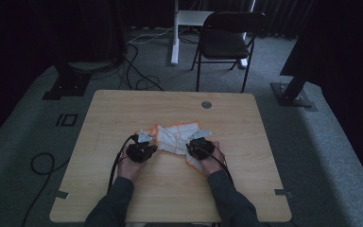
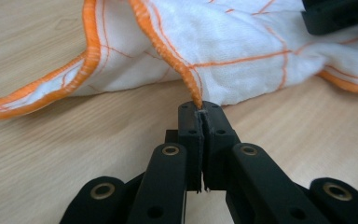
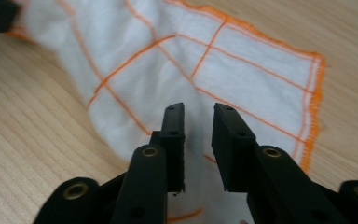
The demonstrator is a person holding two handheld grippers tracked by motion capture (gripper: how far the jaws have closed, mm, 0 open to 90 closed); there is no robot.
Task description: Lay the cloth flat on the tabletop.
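Cloth [image 1: 175, 137] lies mid-table, long axis running left-right between the hands. Left gripper [image 2: 201, 111] is clamped on its orange hem. Right gripper [image 3: 198, 114], jaws parted and holding nothing, hovers directly over the cloth's other end.

The cloth [image 2: 242, 51] ran past the top edge in the left gripper view. In the right gripper view its near end lay hidden under the right gripper [image 3: 199, 116].

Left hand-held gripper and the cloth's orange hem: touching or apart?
Touching. The left gripper view shows the left hand-held gripper with jaws closed, pinching the cloth at its hem.
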